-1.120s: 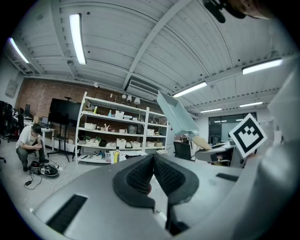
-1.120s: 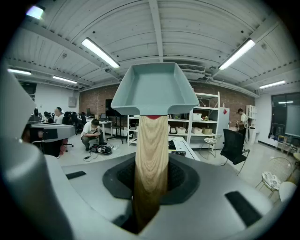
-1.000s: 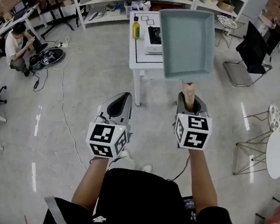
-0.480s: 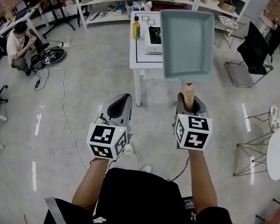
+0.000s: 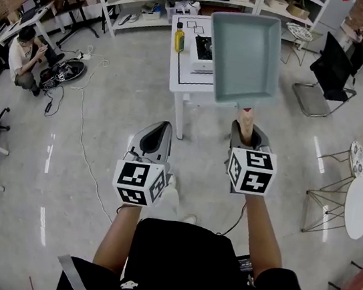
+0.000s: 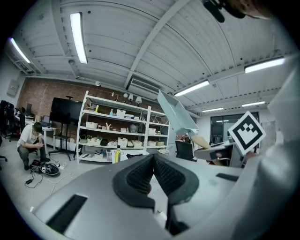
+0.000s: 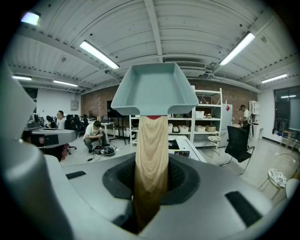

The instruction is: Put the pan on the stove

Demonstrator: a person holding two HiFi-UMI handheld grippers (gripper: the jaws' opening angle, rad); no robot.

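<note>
Step in hand: carrying the pan toward the table; it is not yet set down, by my reading.
Right gripper [image 5: 246, 129]: jaws clamped on the wooden handle [image 7: 151, 140], which runs straight out between the pads.
Pan [image 5: 244, 54]: square, pale grey-green, empty, held in the air at the person's 12 o'clock, open side up and tipped a little toward them.
Left gripper [image 5: 156, 134]: pads meet at the tips with nothing between; idle at the person's 11 o'clock, well apart from the pan.
Stove [image 5: 201, 48]: small white unit with a dark top, on the white table [image 5: 181, 77]; from overhead the pan's left edge covers part of it.
Bottle [image 5: 178, 39]: yellow, upright, just beside the stove at its 9 o'clock.
Person's stance: short of the table, bare floor between feet and table legs.
Doing it well: close the gap to the table before lowering; the pan hangs far out from the grip, so keep the wrist firm and the pan level.
Approach: bring the pan in from the stove's 3 o'clock side, away from the bottle.
Placement: centre the base over the dark top, lower flat, handle toward 6 o'clock.
Release: open the jaws only once the base sits fully on the stove.
Risk: a handle that rolls in the pads would tilt the pan.
</note>
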